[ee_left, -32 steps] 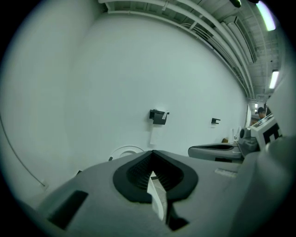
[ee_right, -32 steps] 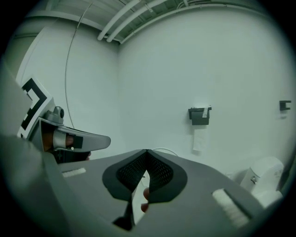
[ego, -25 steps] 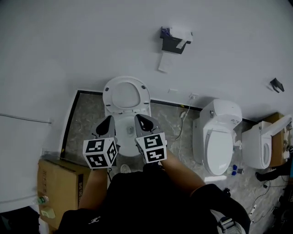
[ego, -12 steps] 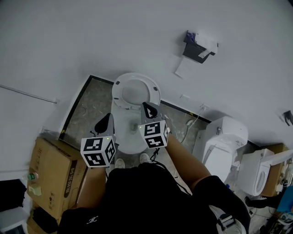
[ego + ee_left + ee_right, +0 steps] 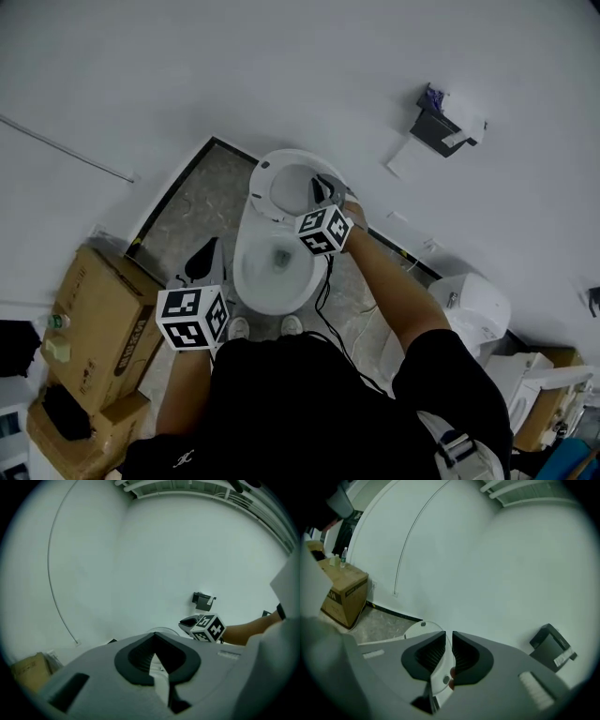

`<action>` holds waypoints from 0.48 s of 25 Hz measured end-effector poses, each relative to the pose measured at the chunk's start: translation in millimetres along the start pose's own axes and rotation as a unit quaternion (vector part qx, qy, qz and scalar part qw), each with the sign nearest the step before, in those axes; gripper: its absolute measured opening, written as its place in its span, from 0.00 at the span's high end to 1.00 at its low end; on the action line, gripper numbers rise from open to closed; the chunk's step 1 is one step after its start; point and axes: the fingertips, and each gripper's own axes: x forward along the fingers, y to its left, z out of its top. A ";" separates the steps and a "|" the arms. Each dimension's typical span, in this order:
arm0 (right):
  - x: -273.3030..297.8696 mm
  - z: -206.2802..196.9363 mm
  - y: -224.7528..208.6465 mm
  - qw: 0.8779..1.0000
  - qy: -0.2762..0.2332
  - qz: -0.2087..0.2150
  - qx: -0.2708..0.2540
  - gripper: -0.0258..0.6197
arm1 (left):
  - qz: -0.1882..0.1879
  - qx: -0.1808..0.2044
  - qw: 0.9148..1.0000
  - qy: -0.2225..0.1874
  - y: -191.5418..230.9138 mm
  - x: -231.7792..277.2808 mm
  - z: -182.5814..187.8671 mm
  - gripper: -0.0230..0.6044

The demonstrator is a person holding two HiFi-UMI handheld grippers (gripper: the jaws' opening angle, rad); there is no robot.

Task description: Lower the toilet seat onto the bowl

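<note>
Opening, the right tool [image 5: 448, 638] straddles the raised white toilet seat [image 5: 264, 176] (left tool [image 5: 154, 634] closed).

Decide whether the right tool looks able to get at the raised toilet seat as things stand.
Very likely yes: the right tool is at the raised toilet seat, its jaws opening with the seat's rim between them, and nothing stands in the way.
</note>
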 end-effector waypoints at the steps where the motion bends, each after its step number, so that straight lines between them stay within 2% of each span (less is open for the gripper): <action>1: 12.3 -3.6 -1.8 1.000 0.006 0.003 -0.009 0.87 | 0.007 -0.002 1.000 0.000 2.5 -1.7 -1.0 0.95; 8: 86.2 -51.5 -12.0 0.995 0.079 0.011 -0.058 0.84 | 0.057 -0.011 0.998 0.010 16.8 -16.0 -12.5 0.95; 12: 111.5 -69.1 -11.0 0.991 0.104 0.017 -0.078 0.83 | 0.082 -0.017 0.996 0.017 29.2 -22.8 -19.5 0.95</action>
